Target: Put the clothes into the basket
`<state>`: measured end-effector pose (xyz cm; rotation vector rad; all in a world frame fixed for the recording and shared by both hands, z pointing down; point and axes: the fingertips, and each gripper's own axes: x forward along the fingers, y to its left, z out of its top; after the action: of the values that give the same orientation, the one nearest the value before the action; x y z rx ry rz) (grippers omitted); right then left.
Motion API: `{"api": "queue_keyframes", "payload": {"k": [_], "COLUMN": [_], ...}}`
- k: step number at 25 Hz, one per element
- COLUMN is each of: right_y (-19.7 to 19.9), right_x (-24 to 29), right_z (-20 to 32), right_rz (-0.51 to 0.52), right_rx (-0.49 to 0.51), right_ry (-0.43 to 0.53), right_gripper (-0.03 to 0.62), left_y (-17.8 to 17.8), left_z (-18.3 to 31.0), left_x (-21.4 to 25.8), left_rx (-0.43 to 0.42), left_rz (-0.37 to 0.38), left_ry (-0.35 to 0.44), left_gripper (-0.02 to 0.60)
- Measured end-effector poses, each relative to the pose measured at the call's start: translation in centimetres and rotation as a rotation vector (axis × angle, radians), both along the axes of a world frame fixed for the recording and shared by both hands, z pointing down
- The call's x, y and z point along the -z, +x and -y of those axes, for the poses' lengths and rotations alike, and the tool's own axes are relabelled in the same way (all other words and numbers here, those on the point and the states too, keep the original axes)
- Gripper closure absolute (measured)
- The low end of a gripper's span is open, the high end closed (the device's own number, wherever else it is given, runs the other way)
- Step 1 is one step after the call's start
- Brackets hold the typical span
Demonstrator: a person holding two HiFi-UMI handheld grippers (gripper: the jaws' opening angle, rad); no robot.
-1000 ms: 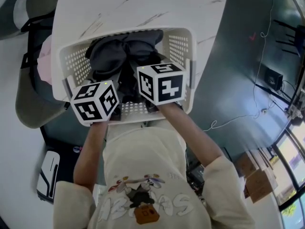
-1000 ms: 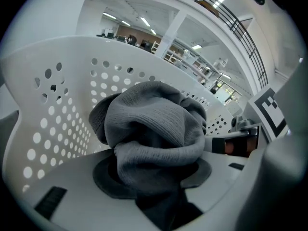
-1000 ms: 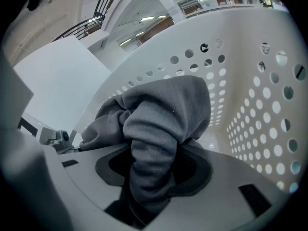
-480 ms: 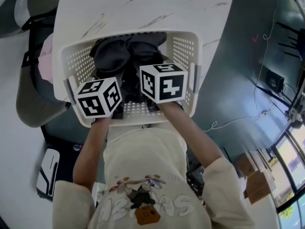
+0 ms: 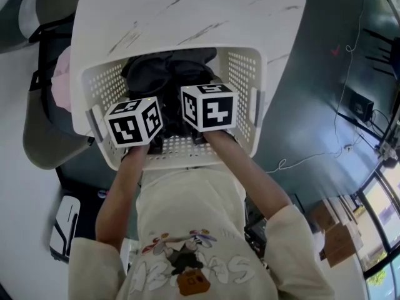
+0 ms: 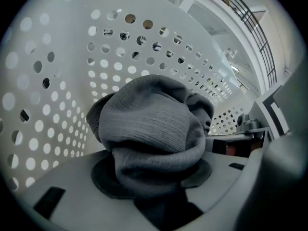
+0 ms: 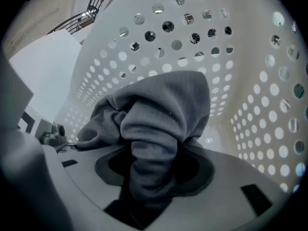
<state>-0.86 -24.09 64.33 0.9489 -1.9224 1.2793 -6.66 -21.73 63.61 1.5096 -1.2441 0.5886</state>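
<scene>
Clothes (image 6: pixel 149 124) clamped in left tongs (image 6: pixel 154 182), hiding basket (image 6: pixel 57 90) floor.

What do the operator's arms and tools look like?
Left tool and right tool: pale grey moulded bodies, dark round pads. The left cube and right cube are white with black square markers. No cables visible. Cream top with a cartoon print; loose sleeves end near the elbows.

The basket (image 5: pixel 249 99) sits on the table (image 5: pixel 187 11), right at its near edge and hanging over toward the person (image 5: pixel 187 230). The clothes (image 5: pixel 169 70) are heaped inside, against its far wall. A chair (image 5: pixel 40 139) stands just left of the table.
</scene>
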Motion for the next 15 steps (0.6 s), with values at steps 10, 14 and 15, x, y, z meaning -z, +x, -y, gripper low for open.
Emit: {"api": "queue_keyframes", "payload": {"k": [10,14,15], "right_y": [0.1,0.2,0.2], "right_x": [-1.4,-1.8,-1.8], "right_z": [0.6,0.9,0.8], "right_rz": [-0.037,-0.058,-0.060], "right_rx": [0.003,0.013,0.015], "right_ry": [-0.019,-0.018,-0.020], "right_gripper": [0.388,0.387,0.387], "left_y": [-0.2,-0.4,-0.4], "left_z": [0.2,0.4,0.3], "left_x": [-1.9,-2.7,-2.7], "left_rx": [-0.001,0.030,0.033], "left_rz": [0.036,0.008,0.003], "left_ry": [-0.031,-0.046,-0.049], "left_gripper": [0.374,0.358,0.353]}}
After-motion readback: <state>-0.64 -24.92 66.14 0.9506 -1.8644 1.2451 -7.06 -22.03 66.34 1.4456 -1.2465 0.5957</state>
